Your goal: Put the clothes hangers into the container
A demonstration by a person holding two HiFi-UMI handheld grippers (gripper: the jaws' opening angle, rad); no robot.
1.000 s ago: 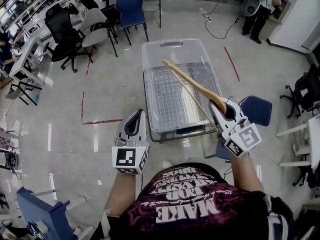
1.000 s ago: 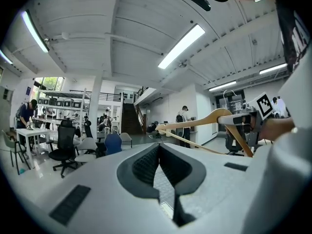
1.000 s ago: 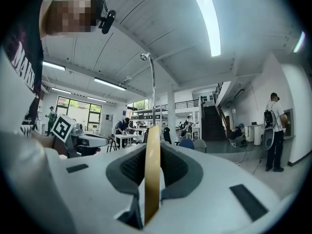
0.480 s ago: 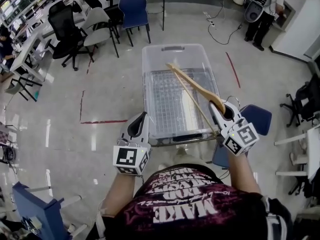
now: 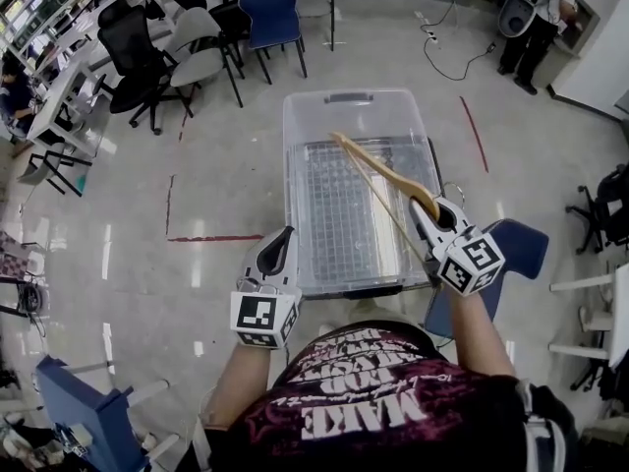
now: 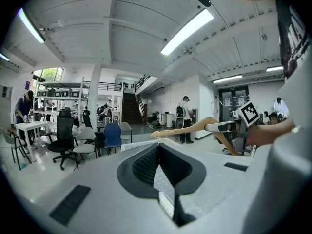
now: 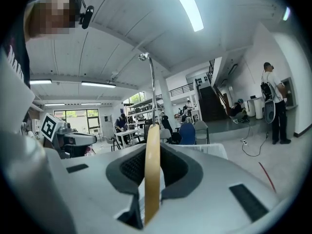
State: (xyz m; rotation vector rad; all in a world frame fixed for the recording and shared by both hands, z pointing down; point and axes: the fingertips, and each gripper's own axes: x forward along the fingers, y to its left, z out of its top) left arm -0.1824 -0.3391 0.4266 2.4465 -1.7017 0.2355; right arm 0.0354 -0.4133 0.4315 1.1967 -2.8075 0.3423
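Observation:
A clear plastic container [image 5: 295,180] stands on the floor ahead of me, with a grid pattern showing through its bottom. My right gripper [image 5: 430,209] is shut on the thick end of a wooden clothes hanger [image 5: 378,170]. The hanger slants up and left over the container's right half. In the right gripper view the hanger [image 7: 152,169] stands edge-on between the jaws, with its metal hook [image 7: 152,87] pointing up. My left gripper [image 5: 285,236] is shut and holds nothing; it hovers at the container's near left corner. The left gripper view shows the hanger [image 6: 187,127] to the right.
Office chairs [image 5: 197,52] and desks crowd the far left. A blue chair [image 5: 511,249] sits just right of my right gripper. Red tape lines [image 5: 211,237] mark the floor left of the container. A person [image 5: 536,8] stands at the far right, near a cable [image 5: 447,62].
The container now lies closer below me. My right gripper still holds the hanger over it, and both grippers have kept their pose.

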